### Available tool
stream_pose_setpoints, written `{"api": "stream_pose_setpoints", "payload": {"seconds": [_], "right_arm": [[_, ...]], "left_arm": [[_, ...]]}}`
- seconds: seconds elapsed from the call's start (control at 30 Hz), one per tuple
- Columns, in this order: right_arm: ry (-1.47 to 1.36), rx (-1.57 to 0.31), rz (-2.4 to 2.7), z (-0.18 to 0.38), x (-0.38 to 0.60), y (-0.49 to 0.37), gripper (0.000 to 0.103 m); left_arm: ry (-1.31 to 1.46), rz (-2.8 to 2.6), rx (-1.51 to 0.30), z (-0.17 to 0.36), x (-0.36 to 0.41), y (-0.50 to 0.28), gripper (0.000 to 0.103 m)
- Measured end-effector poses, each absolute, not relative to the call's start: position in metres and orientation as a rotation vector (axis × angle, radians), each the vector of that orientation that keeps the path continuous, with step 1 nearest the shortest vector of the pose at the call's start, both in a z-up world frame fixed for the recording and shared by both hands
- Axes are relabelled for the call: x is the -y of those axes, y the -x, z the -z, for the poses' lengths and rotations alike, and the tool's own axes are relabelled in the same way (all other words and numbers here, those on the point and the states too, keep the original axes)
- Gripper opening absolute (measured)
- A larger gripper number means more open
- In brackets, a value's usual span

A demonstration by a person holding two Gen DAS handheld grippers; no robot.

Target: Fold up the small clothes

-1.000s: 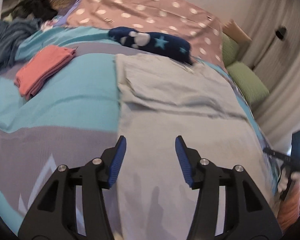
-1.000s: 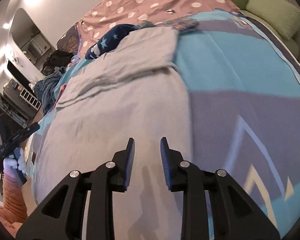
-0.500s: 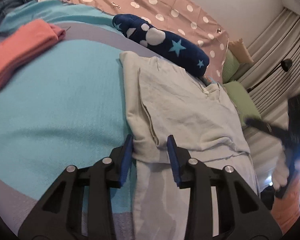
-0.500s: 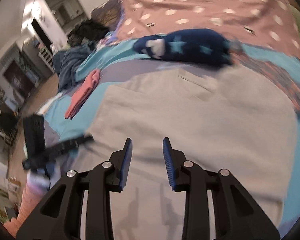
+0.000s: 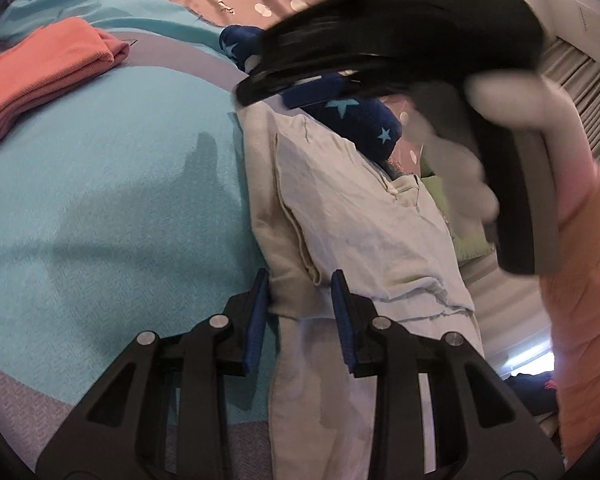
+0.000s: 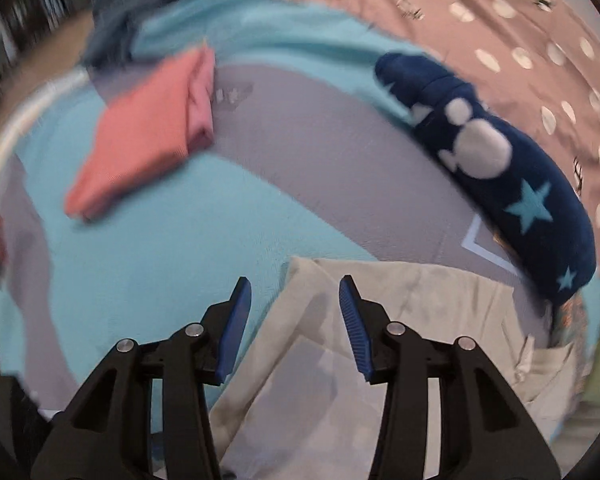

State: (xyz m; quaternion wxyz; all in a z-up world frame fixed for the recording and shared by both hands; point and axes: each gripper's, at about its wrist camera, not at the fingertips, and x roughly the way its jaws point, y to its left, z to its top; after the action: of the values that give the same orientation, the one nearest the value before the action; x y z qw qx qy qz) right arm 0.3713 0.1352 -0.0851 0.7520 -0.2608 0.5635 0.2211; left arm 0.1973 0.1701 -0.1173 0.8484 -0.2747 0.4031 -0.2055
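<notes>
A pale grey-beige garment [image 5: 352,216] lies flat on the bed, partly folded, with a doubled edge along its left side. My left gripper [image 5: 300,296] is open, its blue pads on either side of the garment's folded left edge near the lower fold. My right gripper [image 6: 292,304] is open and hovers over the garment's far left corner [image 6: 312,276]. In the left wrist view the right gripper [image 5: 400,40] and the hand holding it pass blurred across the top right.
A folded coral garment [image 5: 40,76] lies at the left on the teal and grey bedspread [image 5: 112,184]; it also shows in the right wrist view [image 6: 148,132]. A navy star-print garment [image 6: 500,176] lies beyond, against a pink dotted cover [image 6: 500,32]. Green pillows [image 5: 464,240] at right.
My right gripper swung left over the garment to its far left corner and opened wider. My left gripper stayed at the folded left edge, opening slightly.
</notes>
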Motion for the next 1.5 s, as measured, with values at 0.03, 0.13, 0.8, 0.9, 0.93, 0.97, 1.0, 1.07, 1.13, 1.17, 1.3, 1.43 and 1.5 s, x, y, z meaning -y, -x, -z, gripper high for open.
{"api": "stream_pose_setpoints", "payload": {"seconds": [0.03,0.13,0.8,0.9,0.93,0.97,1.0,1.07,1.13,1.17,1.3,1.43,1.5], "right_arm": [[0.61,-1.233,-0.462,0.092,-0.143,-0.372,0.047],[0.659,-1.161,-0.351,0.1,-0.151,-0.381,0.001],[-0.005,-0.739,-0.337,0.037,0.164,-0.182,0.039],[-0.116,-0.849,-0.21,0.063,0.251,-0.115,0.039],[-0.133,-0.86,-0.173,0.069,0.27,-0.099,0.039],[-0.161,-0.875,-0.135,0.074,0.291,-0.081,0.039],[-0.216,-0.891,-0.088,0.081,0.319,-0.06,0.039],[-0.314,-0.896,-0.028,0.089,0.357,-0.032,0.039],[-0.389,-0.892,-0.004,0.096,0.38,-0.011,0.039],[-0.413,-0.89,-0.003,0.099,0.39,-0.001,0.039],[-0.426,-0.9,-0.074,0.107,0.404,0.027,0.039],[-0.481,-0.891,-0.182,0.109,0.413,0.05,0.043],[-0.493,-0.894,-0.229,0.111,0.423,0.062,0.043]], "left_arm": [[0.57,0.431,-0.849,0.116,-0.169,-0.197,0.031],[0.561,0.411,-0.846,0.116,-0.168,-0.196,0.023],[0.506,0.348,-0.817,0.106,-0.181,-0.183,0.037],[0.476,0.38,-0.822,0.107,-0.173,-0.184,0.051],[0.472,0.391,-0.826,0.108,-0.173,-0.184,0.053],[0.474,0.404,-0.832,0.11,-0.172,-0.185,0.056],[0.487,0.416,-0.835,0.111,-0.173,-0.186,0.056],[0.527,0.436,-0.839,0.115,-0.178,-0.188,0.057],[0.551,0.445,-0.842,0.115,-0.181,-0.186,0.057],[0.532,0.437,-0.854,0.113,-0.179,-0.181,0.056],[0.384,0.449,-0.883,0.1,-0.166,-0.136,0.055],[0.278,0.502,-0.929,0.098,-0.158,-0.061,0.055],[0.297,0.514,-0.94,0.099,-0.163,-0.028,0.056]]}}
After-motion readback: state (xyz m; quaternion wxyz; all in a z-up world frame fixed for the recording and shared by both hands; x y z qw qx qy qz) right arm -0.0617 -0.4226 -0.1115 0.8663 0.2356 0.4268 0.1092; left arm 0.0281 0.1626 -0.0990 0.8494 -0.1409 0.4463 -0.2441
